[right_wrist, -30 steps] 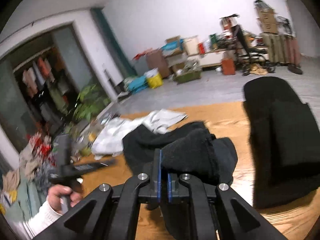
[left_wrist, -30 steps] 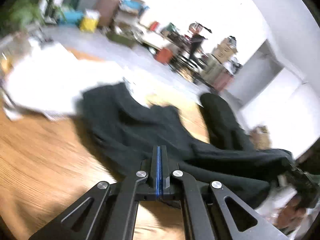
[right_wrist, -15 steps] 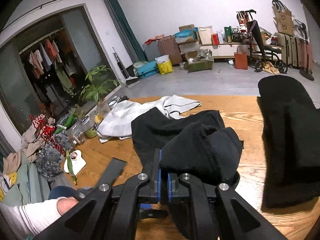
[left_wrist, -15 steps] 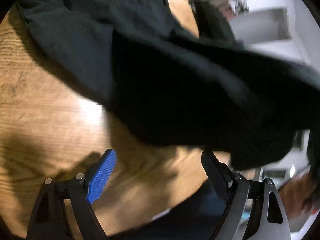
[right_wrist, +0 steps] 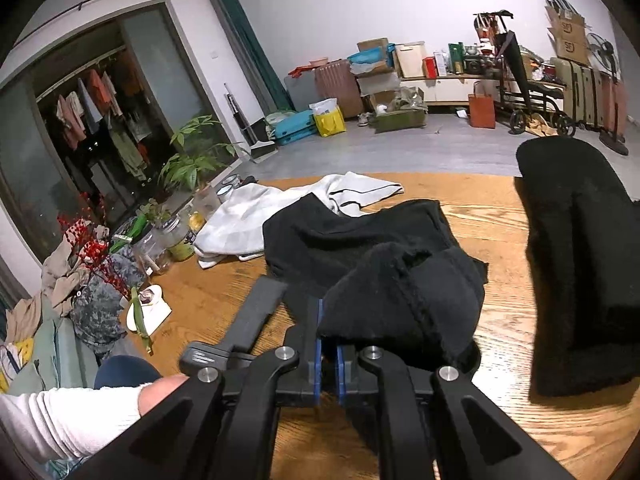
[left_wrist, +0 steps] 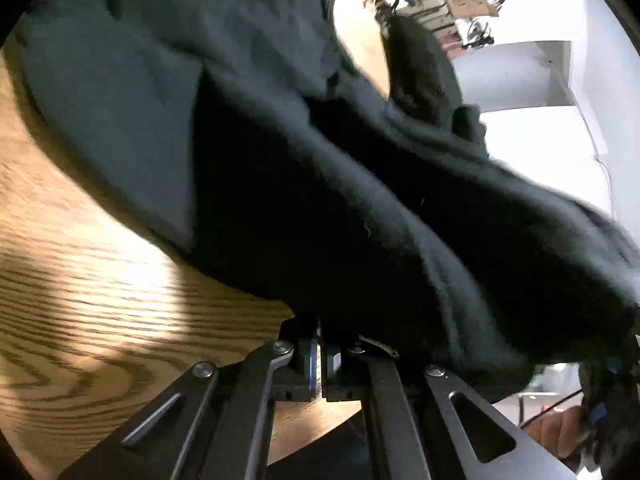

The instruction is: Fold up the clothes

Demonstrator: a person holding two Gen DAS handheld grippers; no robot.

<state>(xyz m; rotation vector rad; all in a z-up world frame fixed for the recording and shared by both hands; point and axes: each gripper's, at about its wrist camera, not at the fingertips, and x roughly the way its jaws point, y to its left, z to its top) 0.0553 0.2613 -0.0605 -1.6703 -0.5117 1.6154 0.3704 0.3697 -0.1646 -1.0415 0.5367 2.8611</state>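
Observation:
A black garment [right_wrist: 360, 240] lies crumpled on the wooden table [right_wrist: 500, 216]. My right gripper [right_wrist: 328, 344] is shut on a bunched edge of it and holds the fold raised near the table's front. In the left wrist view the same black garment [left_wrist: 320, 180] fills most of the frame, hanging close over the table [left_wrist: 80, 300]. My left gripper [left_wrist: 320, 352] is shut on its lower edge. The left gripper's body [right_wrist: 256, 312] shows in the right wrist view, just left of my right gripper.
A folded black garment [right_wrist: 580, 260] lies at the right of the table. A white cloth [right_wrist: 272, 208] lies at the far left. Jars and plants [right_wrist: 168, 240] stand off the table's left edge. Boxes and luggage line the far wall.
My left gripper opened, dropped low under the black garment's edge, then shut on it. My right gripper stayed shut on its fold and barely moved.

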